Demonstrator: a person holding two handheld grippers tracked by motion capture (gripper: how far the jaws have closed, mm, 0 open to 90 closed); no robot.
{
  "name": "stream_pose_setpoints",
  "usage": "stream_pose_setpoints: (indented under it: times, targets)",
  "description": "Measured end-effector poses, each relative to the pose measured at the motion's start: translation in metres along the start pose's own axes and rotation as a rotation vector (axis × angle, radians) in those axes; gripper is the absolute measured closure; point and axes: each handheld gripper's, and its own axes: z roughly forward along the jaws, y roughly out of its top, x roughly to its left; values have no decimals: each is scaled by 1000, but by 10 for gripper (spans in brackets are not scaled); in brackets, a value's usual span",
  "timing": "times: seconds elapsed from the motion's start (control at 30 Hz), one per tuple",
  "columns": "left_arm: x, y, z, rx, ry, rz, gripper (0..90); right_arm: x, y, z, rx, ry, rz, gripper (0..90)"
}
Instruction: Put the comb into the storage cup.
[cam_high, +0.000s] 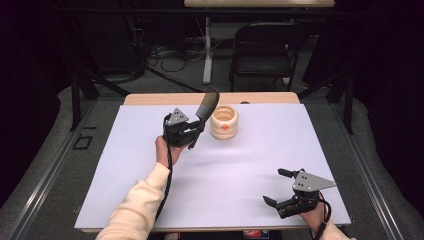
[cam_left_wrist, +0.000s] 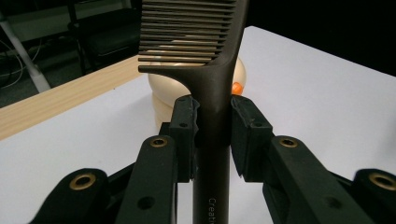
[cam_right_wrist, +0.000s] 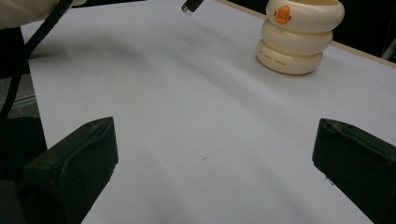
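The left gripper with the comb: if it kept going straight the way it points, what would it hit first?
Probably the cream ringed holder: the comb held in the left gripper leads, and its toothed end points at it, though depth is unclear.

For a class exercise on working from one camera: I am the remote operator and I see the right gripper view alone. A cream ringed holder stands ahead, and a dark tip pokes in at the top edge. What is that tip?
Observer: It is the handle end of a dark comb; the left gripper is shut on its handle, teeth end away from the hand.
Operator: Where is the comb relative to the holder?
Observer: In the high view the comb's teeth end rises just left of the cream holder, above the table.
Operator: And my own gripper?
Observer: The right gripper sits near the table's near right corner, jaws open, nothing between them.
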Motion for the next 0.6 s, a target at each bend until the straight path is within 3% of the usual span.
stream_pose_setpoints:
  times: [0.6]
  targets:
    - [0,10,7,-21,0,-7,723,0,0,0,0,1,-1,0]
